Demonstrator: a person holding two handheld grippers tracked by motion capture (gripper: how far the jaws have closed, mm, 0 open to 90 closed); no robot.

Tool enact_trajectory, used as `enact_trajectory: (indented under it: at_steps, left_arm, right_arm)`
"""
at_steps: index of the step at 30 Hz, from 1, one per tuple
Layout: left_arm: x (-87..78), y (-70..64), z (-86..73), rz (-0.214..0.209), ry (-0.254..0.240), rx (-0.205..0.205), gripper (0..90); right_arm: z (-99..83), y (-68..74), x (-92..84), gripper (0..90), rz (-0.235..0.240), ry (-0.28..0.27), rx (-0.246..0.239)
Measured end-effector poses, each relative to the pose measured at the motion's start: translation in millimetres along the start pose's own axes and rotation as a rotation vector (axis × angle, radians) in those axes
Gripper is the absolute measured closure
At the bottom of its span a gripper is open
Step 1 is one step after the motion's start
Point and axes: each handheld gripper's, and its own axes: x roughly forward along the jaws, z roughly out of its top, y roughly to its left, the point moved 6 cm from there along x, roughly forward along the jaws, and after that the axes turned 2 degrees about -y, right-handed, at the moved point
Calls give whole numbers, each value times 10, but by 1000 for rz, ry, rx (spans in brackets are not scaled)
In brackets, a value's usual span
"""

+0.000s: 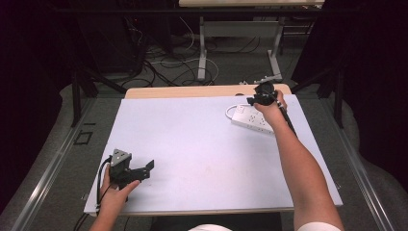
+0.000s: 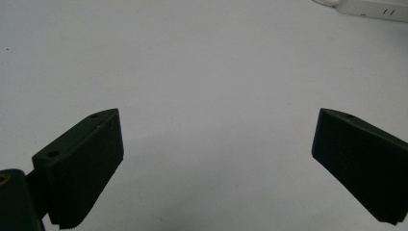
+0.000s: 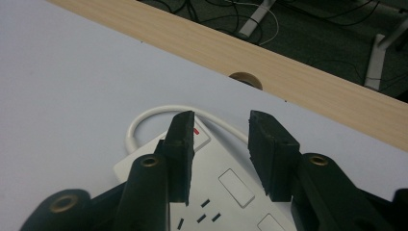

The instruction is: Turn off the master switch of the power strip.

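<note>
Currently right gripper (image 3: 219,144) hovers over white power strip (image 1: 250,118) at far right of the white mat (image 1: 202,154), jaws part-spread, nothing pinched; strip cord (image 3: 159,114) loops toward wooden table edge (image 3: 308,82). Left gripper (image 2: 216,159), jaws spread wide, sits near-left over bare mat, well apart.

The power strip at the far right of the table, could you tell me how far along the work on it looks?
Nothing looks done yet: the power strip lies flat on the white table, sockets empty. In hand: the right gripper hovers over its switch end, jaws partly open, gripping nothing. The left gripper waits wide open near the front left. Any handling remains.
</note>
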Motion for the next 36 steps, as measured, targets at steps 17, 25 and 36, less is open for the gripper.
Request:
enact_trajectory:
  at_steps: [17,25,36]
  left_arm:
    - [-14,16,1,-1,-7,-10,46]
    - [-6,11,-2,-11,-3,-10,48]
    - [3,-3,-1,-17,-4,-15,49]
  right_arm:
    - [-95,1,237,835,16,16,27]
    - [-109,56,336,900,36,3,43]
    - [-232,112,523,900,65,63,31]
